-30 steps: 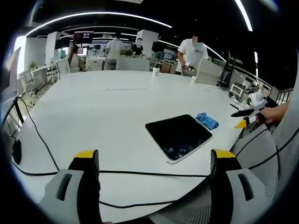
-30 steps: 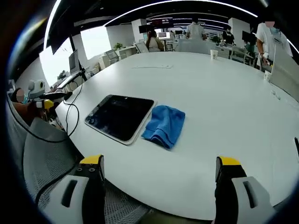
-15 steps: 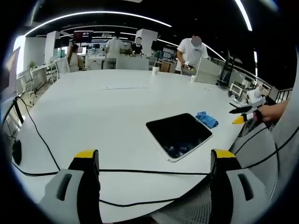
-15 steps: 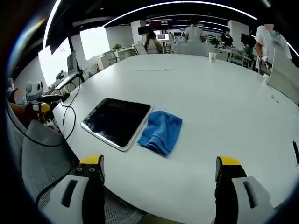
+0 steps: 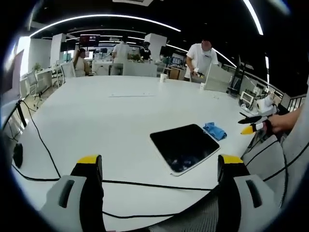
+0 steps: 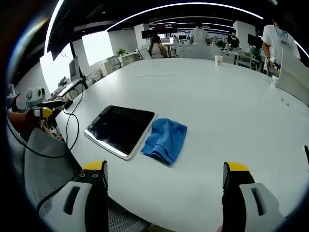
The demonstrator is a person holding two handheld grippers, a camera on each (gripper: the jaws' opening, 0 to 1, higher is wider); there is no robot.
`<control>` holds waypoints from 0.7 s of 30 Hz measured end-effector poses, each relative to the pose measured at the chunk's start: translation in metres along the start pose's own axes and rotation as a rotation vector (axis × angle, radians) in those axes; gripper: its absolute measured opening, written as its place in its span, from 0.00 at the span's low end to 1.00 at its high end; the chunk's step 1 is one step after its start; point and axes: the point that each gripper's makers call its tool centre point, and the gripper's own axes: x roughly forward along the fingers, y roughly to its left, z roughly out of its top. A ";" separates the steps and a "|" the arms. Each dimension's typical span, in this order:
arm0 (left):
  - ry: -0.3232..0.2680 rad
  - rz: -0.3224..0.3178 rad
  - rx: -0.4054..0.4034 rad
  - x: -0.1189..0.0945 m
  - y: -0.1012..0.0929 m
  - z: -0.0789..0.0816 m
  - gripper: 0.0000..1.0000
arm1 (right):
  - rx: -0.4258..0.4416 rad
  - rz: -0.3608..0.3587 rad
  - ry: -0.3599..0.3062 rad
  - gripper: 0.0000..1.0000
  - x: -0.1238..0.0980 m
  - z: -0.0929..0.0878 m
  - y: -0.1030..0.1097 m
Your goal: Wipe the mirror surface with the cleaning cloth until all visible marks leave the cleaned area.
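A dark rectangular mirror (image 5: 184,146) (image 6: 120,129) with a pale rim lies flat on the big white table (image 5: 96,116) (image 6: 227,111). A crumpled blue cloth (image 5: 214,130) (image 6: 165,140) rests right beside it, touching its edge. My left gripper (image 5: 159,179) hovers open at the near table edge, well short of the mirror. My right gripper (image 6: 166,186) is open too, held back from the cloth with nothing between its jaws. The right gripper (image 5: 252,124) shows at the right of the left gripper view; the left gripper (image 6: 43,107) shows at the left of the right gripper view.
A black cable (image 5: 43,145) (image 6: 72,116) runs across the table's near side. A grey mesh chair (image 5: 265,164) (image 6: 43,164) stands by the table edge. A paper cup (image 5: 163,77) (image 6: 220,58) sits far across. People stand and sit beyond the table.
Both views have shifted a little with the hands; the mirror and cloth lie where they were. Both grippers stay open.
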 end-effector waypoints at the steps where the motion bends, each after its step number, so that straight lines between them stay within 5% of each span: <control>1: -0.008 0.013 0.016 -0.001 0.000 0.003 0.99 | -0.021 -0.003 0.007 0.91 -0.001 -0.002 -0.002; 21: 0.015 0.022 0.006 -0.009 0.002 -0.012 0.99 | -0.005 0.002 0.008 0.93 -0.002 0.009 -0.001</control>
